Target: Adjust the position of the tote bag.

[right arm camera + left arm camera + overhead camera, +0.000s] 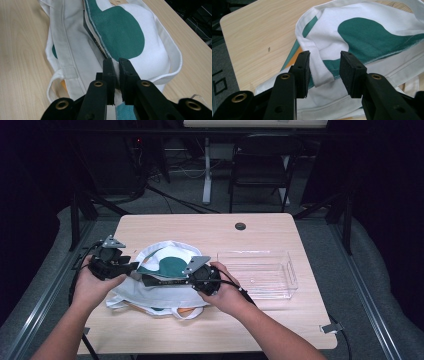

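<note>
A white cloth bag [165,292] with dark green patches lies crumpled on the wooden table [200,227], between my two hands. My left gripper [134,269] is at the bag's left edge. In the left gripper view its jaws [325,65] stand apart around a white strap [318,71] of the bag [362,35], and the right pad is clear of the strap. My right gripper [150,281] reaches in from the right. In the right gripper view it [117,72] is shut on the bag's [120,32] rim, where white fabric meets a green patch.
A clear plastic tray [260,272] sits on the table just right of the bag, near my right hand. A round cable hole [240,226] is at the table's far edge. A dark chair [260,165] stands behind the table.
</note>
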{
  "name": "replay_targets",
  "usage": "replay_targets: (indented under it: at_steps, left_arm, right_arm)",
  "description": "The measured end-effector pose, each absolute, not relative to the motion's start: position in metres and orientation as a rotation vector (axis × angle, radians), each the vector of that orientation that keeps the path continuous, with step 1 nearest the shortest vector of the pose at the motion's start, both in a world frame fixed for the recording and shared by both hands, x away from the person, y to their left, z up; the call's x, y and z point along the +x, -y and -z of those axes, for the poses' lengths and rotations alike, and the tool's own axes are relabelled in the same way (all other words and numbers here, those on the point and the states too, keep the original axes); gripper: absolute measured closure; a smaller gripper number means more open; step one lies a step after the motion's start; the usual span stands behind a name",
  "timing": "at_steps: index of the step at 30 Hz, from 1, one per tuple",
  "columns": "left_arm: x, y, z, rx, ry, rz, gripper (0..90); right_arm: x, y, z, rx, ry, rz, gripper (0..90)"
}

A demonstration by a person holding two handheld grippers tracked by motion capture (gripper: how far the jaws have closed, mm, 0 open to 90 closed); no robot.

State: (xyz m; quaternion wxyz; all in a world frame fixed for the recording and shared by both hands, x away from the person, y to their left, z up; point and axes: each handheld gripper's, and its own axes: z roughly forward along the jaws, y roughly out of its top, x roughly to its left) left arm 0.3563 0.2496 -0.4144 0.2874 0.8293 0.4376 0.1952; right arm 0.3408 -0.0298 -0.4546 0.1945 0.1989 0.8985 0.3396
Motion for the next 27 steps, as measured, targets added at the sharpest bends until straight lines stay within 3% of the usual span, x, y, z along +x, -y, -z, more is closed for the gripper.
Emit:
replay_targets:
  at_steps: [27]
  left_arm:
    - [0.353, -0.224, 0.422, 2.334, -1.004, -0.502, 51.9]
  right_arm:
    - [0.356, 0.029, 0.435, 0.595, -2.491, -0.945, 84.2]
